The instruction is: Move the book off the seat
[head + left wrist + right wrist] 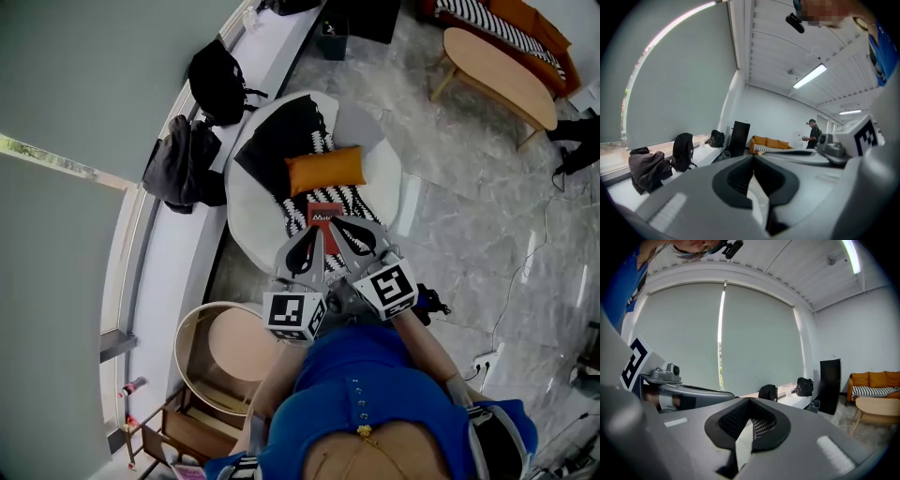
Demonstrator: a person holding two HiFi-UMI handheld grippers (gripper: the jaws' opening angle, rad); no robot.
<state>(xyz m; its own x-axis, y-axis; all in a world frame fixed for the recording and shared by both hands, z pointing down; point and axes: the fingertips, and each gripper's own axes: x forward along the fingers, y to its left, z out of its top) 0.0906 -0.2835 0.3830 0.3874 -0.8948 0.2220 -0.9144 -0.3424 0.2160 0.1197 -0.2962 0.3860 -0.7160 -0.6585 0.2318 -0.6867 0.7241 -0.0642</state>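
A red book lies on the white round seat, on a black-and-white patterned throw just in front of an orange cushion. My left gripper and right gripper are side by side, their tips over the near edge of the book. Both are shut with nothing between the jaws. In the left gripper view the left gripper points out across the room, and the right gripper does the same in its own view. The book is hidden below the jaws in both.
A round wooden side table stands near left of the seat. A black backpack and a dark jacket lie on the window ledge. An oval coffee table and an orange sofa are far right. A person stands far off.
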